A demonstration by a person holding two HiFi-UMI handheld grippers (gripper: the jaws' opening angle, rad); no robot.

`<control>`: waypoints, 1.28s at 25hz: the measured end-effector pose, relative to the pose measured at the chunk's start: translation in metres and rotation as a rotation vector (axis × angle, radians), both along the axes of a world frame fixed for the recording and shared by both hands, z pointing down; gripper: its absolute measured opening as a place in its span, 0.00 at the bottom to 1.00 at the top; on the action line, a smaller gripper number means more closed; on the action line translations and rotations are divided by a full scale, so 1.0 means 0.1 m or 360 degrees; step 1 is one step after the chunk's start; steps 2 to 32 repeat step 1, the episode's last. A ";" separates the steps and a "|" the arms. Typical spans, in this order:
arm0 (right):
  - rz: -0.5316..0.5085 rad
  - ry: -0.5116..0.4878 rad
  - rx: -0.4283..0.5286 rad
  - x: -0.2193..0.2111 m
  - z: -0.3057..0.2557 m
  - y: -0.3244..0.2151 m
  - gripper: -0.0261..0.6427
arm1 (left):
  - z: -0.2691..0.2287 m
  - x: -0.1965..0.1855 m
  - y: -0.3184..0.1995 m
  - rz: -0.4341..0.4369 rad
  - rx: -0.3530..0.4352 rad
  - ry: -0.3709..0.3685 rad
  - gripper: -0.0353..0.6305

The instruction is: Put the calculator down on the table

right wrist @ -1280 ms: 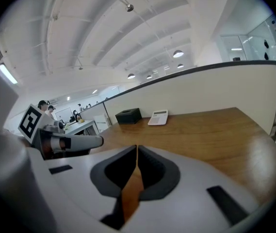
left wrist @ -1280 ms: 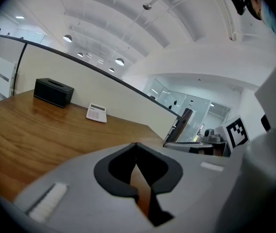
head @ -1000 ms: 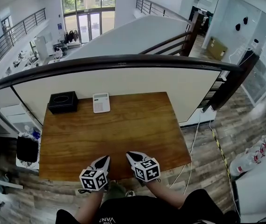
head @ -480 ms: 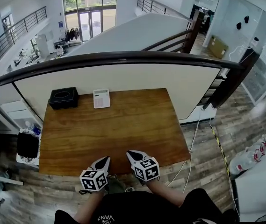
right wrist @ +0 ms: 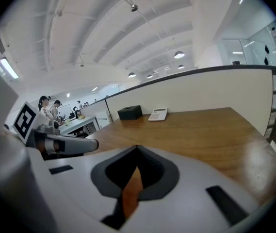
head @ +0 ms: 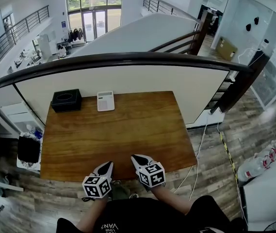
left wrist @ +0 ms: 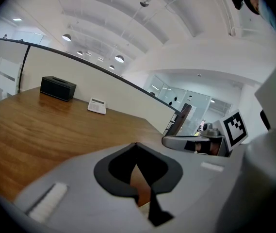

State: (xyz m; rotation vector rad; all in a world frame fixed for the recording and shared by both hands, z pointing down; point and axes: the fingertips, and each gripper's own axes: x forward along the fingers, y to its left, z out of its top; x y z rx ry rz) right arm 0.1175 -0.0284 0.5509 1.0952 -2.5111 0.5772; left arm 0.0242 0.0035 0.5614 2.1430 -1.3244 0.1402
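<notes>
Shut tip to tip, both pairs of my jaws hold nothing.

From the head view, my left gripper (head: 109, 164) and right gripper (head: 134, 158) hover side by side over the near edge of the brown wooden table (head: 128, 135). The white rectangular calculator (head: 105, 101) lies flat at the far edge, well apart from both of us and just right of the black rectangular box (head: 66, 100). Its long axis runs away from me, with the display end toward the cream partition wall (head: 128, 84). Against the picture from a second ago, calculator and box keep the same places on the wood. The whole table sits a little higher in view, and both grippers are at the near edge as before.

Through the left gripper view, my left gripper's (left wrist: 137, 144) jaws meet at a point with only bare wood showing beyond. The calculator (left wrist: 97, 106) lies far off to the right of the box (left wrist: 57, 88), and the right gripper (left wrist: 176, 141) is alongside.

Through the right gripper view, my right gripper's (right wrist: 137, 147) jaws are likewise pressed together and empty. The calculator (right wrist: 158, 114) sits beside the box (right wrist: 130, 112) at the table's far edge, and the left gripper (right wrist: 74, 145) is at my left.
</notes>
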 end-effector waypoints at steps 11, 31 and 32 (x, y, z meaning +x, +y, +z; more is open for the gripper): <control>0.0002 -0.0001 0.0002 0.00 -0.01 0.00 0.06 | 0.00 0.00 0.00 -0.0001 0.0000 0.0000 0.07; 0.0002 -0.0001 0.0002 0.00 -0.01 0.00 0.06 | 0.00 0.00 0.00 -0.0001 0.0000 0.0000 0.07; 0.0002 -0.0001 0.0002 0.00 -0.01 0.00 0.06 | 0.00 0.00 0.00 -0.0001 0.0000 0.0000 0.07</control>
